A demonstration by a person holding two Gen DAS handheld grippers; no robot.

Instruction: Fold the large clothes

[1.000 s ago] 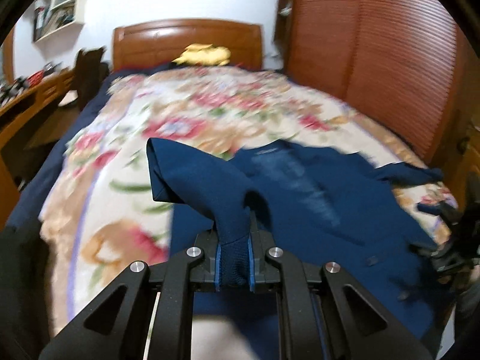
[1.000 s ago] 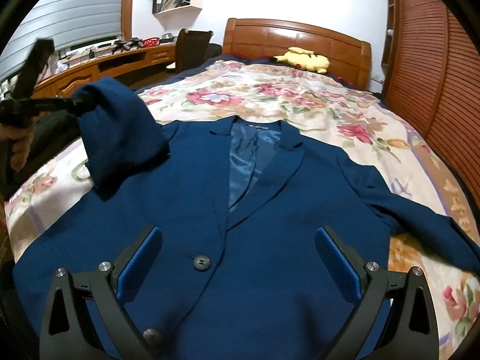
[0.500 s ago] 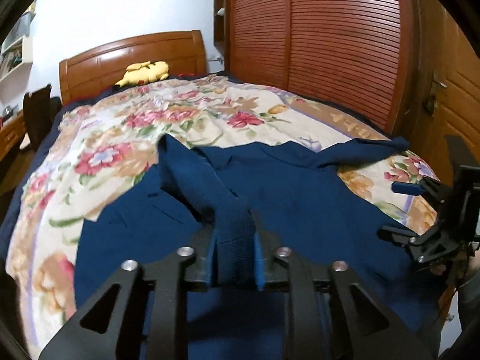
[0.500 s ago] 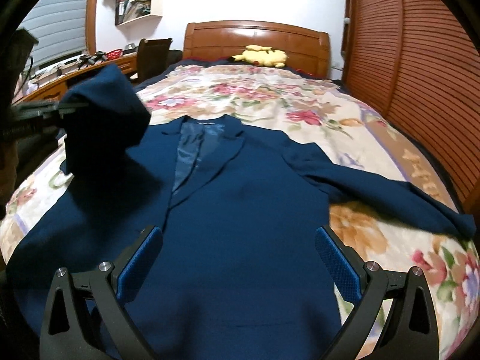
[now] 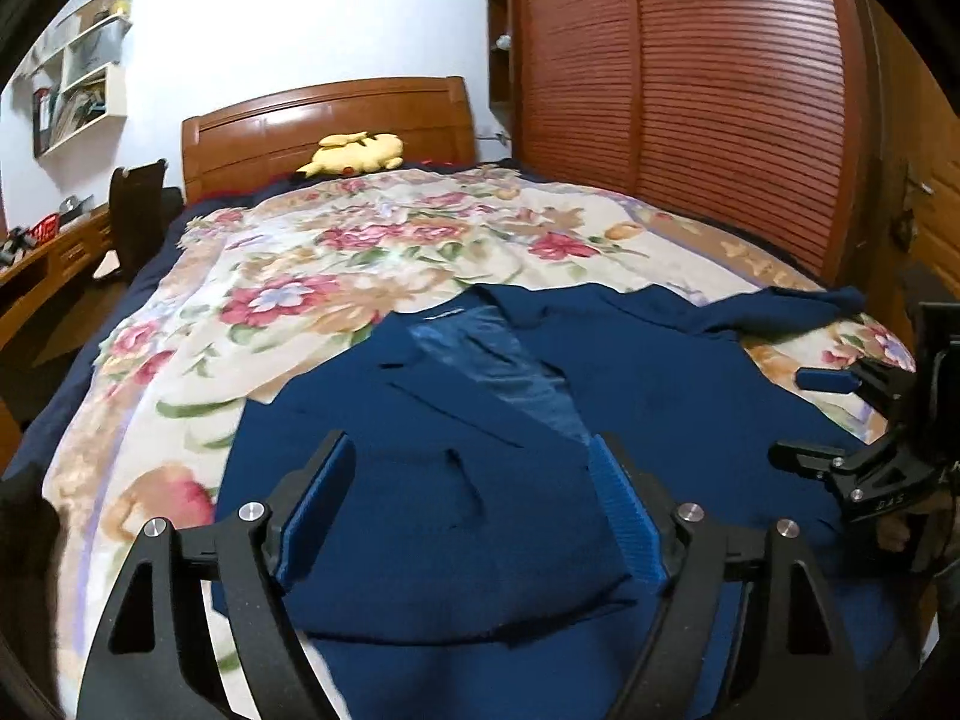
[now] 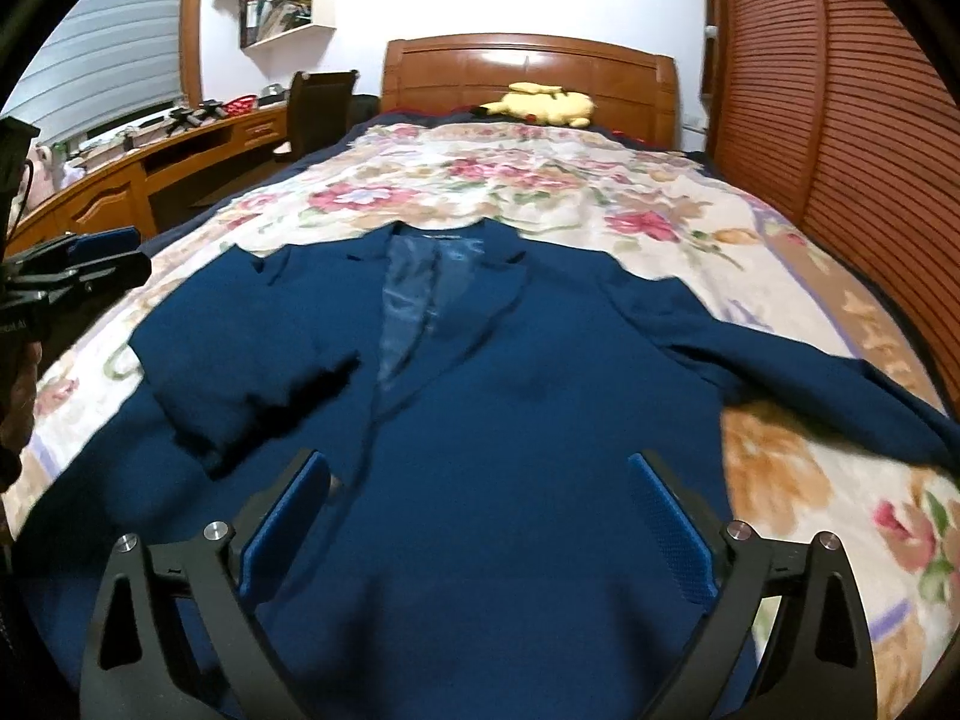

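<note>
A navy blue suit jacket (image 6: 510, 396) lies front-up on the floral bedspread (image 6: 540, 192), collar toward the headboard. It also shows in the left wrist view (image 5: 480, 432). Its left sleeve (image 6: 252, 390) lies folded across the chest; the same sleeve lies between my left fingers (image 5: 456, 534). Its right sleeve (image 6: 810, 384) stretches out toward the wardrobe side. My left gripper (image 5: 474, 510) is open and empty just above the folded sleeve. My right gripper (image 6: 474, 522) is open and empty over the jacket's lower front. Each gripper shows in the other's view: the right one (image 5: 840, 420), the left one (image 6: 78, 270).
A yellow plush toy (image 6: 546, 103) lies by the wooden headboard (image 6: 528, 69). A slatted wooden wardrobe (image 5: 720, 108) stands along the bed's right side. A desk (image 6: 150, 174) and dark chair (image 6: 321, 111) stand at the left.
My left gripper has opened and let go of the left sleeve, which now lies across the jacket's chest. My right gripper stayed open and swung slightly over the jacket.
</note>
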